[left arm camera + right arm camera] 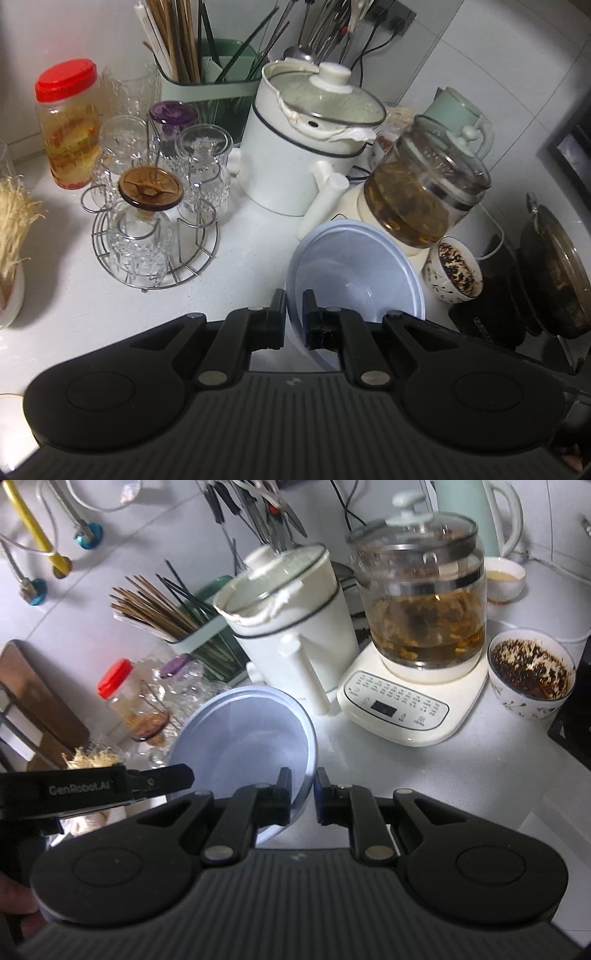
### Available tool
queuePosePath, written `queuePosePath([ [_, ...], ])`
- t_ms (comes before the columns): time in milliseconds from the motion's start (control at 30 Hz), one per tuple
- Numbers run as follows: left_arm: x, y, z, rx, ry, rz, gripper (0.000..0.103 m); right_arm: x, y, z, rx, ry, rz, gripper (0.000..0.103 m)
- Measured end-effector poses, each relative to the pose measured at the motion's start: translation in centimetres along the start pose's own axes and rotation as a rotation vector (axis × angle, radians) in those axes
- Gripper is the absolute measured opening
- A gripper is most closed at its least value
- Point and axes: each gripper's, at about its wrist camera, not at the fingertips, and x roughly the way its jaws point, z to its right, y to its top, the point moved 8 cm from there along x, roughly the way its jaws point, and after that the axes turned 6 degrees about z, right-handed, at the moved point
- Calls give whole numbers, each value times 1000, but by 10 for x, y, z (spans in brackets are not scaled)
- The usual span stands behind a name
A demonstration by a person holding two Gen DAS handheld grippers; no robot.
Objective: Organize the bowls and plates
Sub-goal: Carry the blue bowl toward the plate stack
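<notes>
Between both pairs of fingers sits the blue bowl, each gripper pinching its rim, L & R, above the desk. Risk: thin-rim hold slips, bowl clips glass kettle.

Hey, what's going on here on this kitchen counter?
A person is holding a pale blue bowl with two handheld grippers. The left gripper and the right gripper each have their jaws shut on opposite sides of its rim. The bowl sits tilted above the white counter, close to the white pot and the glass kettle.
</notes>
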Motion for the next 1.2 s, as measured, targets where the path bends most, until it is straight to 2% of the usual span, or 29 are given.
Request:
queuePosePath([
  [267,-44,0,-7,-3,1,59,10,-30,3,-27,-34,41,49,15],
  [600,-85,-17,-29,-27,20,89,10,-48,-8,-56,-71,88,49,15],
  [833,-97,-32,-50,-58,54,88,10,-44,-23,-72,-101,111,15,15],
  [1200,-89,-71,-81,-113,117,20,11,-24,-61,-81,-154,113,-93,16],
])
